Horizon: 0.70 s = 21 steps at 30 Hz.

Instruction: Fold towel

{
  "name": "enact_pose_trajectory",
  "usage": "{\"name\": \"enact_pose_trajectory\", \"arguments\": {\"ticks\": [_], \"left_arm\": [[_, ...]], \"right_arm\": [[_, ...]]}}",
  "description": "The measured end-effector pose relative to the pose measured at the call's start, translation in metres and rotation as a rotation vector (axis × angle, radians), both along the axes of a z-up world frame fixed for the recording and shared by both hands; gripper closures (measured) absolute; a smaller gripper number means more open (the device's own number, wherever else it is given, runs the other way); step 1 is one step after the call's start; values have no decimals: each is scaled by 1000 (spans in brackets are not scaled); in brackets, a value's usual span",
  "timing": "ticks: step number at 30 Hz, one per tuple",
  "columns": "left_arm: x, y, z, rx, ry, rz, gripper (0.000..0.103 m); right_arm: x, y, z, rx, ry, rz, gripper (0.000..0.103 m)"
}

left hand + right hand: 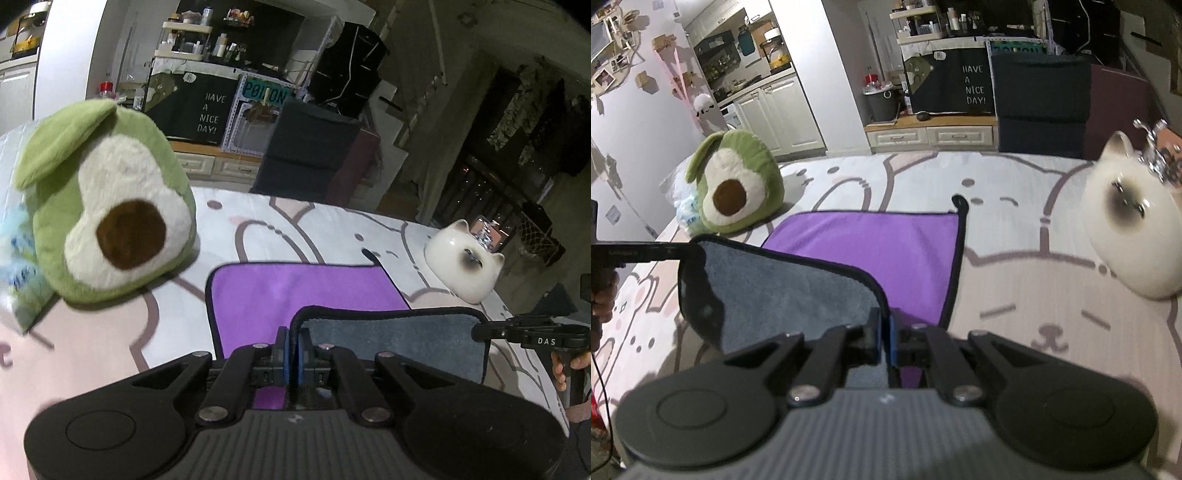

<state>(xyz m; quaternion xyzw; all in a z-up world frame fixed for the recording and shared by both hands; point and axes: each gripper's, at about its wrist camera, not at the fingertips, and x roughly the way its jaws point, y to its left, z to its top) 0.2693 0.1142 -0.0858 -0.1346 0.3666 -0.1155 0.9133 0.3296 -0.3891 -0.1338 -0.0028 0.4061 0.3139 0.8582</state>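
A towel, purple on one face (pixel 295 295) and grey on the other (pixel 399 338), lies on a bed with a cartoon-print sheet (pixel 325 229). Its near edge is lifted and turned over, so the grey face shows. My left gripper (pixel 294 343) is shut on the towel's near left corner. My right gripper (pixel 884 332) is shut on the near right corner; it also shows at the right edge of the left wrist view (pixel 480 330). In the right wrist view the purple face (pixel 886 251) lies flat beyond the grey flap (pixel 790 291).
A green avocado plush (pixel 110 206) sits left of the towel on the bed. A white cat-shaped ornament (pixel 465 266) sits at the right. A dark chair (pixel 310 147) and a cabinet with shelves stand beyond the bed.
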Motion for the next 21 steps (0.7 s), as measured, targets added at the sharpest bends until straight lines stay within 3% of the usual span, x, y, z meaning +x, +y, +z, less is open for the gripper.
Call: {"name": "enact_pose_trajectory", "arguments": {"ticks": [21], "left_arm": [[92,19,-7,79,10,30,99]], "right_arm": [[101,42,-1,-53,-43,-33,97]]}}
